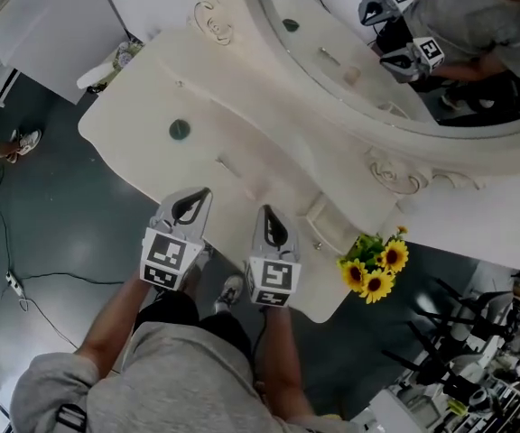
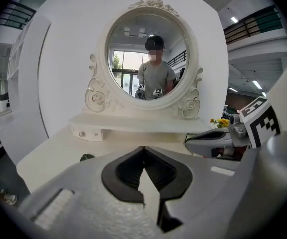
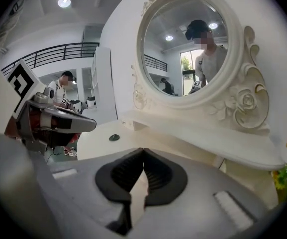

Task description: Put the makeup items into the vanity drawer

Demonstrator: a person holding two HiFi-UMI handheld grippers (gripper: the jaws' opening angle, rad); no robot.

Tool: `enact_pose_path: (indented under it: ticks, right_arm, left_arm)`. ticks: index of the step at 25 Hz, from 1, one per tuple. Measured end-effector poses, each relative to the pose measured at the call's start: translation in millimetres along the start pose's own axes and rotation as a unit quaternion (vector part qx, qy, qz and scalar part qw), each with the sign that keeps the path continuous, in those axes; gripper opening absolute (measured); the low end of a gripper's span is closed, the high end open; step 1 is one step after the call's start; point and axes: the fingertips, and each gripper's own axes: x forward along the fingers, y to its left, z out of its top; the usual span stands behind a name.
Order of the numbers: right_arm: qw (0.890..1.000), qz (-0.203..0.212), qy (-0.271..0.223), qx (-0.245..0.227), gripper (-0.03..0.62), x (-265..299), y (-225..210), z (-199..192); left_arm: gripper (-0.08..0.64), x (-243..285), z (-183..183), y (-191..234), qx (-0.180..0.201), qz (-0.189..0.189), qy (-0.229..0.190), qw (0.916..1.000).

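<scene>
Now, left tool (image 1: 200, 194) and right tool (image 1: 265, 211) abreast, jaws together, over the vanity (image 1: 242, 120).

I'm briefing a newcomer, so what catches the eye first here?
The ornate oval mirror at the back of the cream vanity, reflecting the person. Then the sunflowers at the vanity's right end, and the left gripper and right gripper, both shut and empty, above its near edge.

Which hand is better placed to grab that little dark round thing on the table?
Left, probably. The dark round item lies nearer the left gripper than the right gripper, on the left one's side. Both are shut and empty.
</scene>
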Motion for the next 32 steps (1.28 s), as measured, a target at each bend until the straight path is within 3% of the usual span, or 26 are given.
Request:
enact_pose_path:
  ticks: [5, 9, 21, 25, 32]
  right_arm:
    - [1.000, -0.003, 0.023, 0.015, 0.007, 23.5, -2.8, -20.1]
    - [0.999, 0.009, 0.048, 0.020, 0.169, 38.5, -1.3, -40.7]
    - [0.996, 0.013, 0.084, 0.011, 0.169, 63.6, -0.2, -65.4]
    - [0.996, 0.017, 0.089, 0.005, 0.121, 66.4, 2.3, -64.5]
    - [0.996, 0.014, 0.085, 0.001, 0.104, 66.4, 0.5, -61.8]
  left_arm:
    - [0.011, 18.5, -21.5, 4.2, -0.006, -0.014, 0.023, 0.9996]
    - [0.011, 28.5, -35.8, 4.5, -0.011, -0.024, 0.037, 0.9990]
    - [0.011, 45.7, -56.8, 7.4, -0.018, -0.042, 0.062, 0.9970]
    - [0.011, 49.2, -57.0, 7.3, -0.017, -0.043, 0.063, 0.9970]
    - [0.011, 49.7, -54.5, 7.3, -0.014, -0.041, 0.062, 0.9971]
